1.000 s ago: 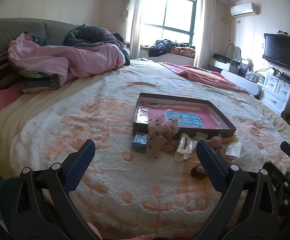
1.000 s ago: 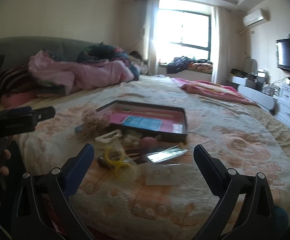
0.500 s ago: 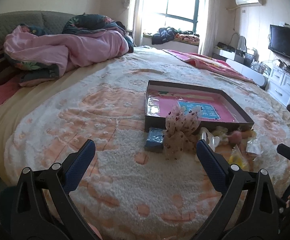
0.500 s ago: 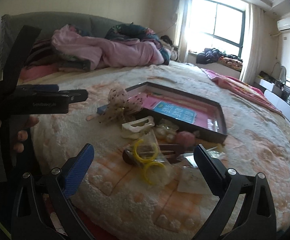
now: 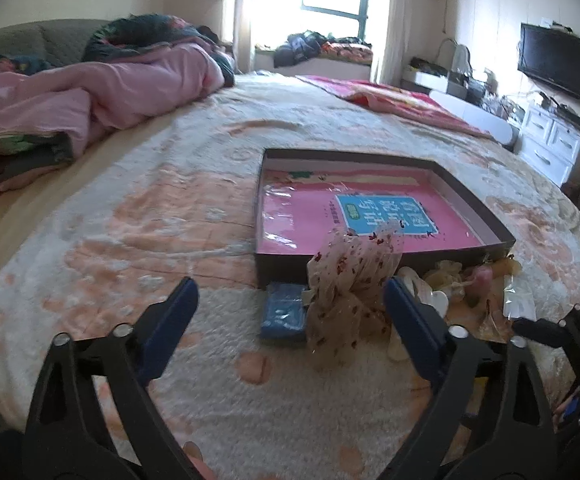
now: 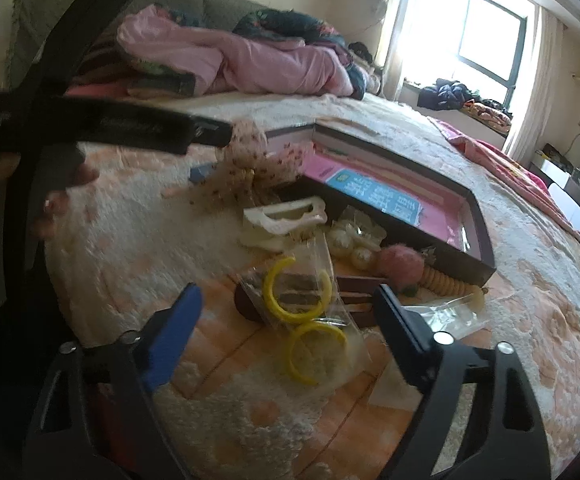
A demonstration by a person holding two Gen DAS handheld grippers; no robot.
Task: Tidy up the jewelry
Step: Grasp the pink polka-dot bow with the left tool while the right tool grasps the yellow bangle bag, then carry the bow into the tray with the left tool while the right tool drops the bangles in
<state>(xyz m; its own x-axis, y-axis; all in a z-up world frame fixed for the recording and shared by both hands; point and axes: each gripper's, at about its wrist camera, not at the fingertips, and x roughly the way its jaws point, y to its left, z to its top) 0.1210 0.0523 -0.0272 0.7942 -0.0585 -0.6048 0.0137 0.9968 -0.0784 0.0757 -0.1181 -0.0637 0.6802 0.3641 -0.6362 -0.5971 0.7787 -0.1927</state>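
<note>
A wide bed (image 5: 137,240) under a fluffy peach-and-cream blanket carries everything, with a pink quilt (image 5: 101,92) heaped by the headboard and a bright window behind. On it sits a shallow dark box (image 5: 486,220) with a pink book (image 5: 330,220) lying flat inside, and the jewelry is piled against the box's near wall, none of it in the box yet.

Over the last second both my claws have swung down and in, so the pile now fills each view. My left claw (image 5: 290,320) is spread wide and holding nothing, aimed at the spotted gauze bow (image 5: 350,296) and the blue pad (image 5: 283,314) just beside it. My right claw (image 6: 285,320) also gapes empty, hovering low over the clear packet with two yellow hoops (image 6: 306,316), which lies between its fingers. Beyond are a brown clip (image 6: 354,292), a white claw clip (image 6: 285,220), pearl pieces (image 6: 354,240) and a pink pom-pom (image 6: 400,266), all touching or overlapping.

I judge that sorting is only starting: the approach is done and the first grasp is next, likely the hoop packet. Its slick film could slide, or drag neighbours along.
</note>
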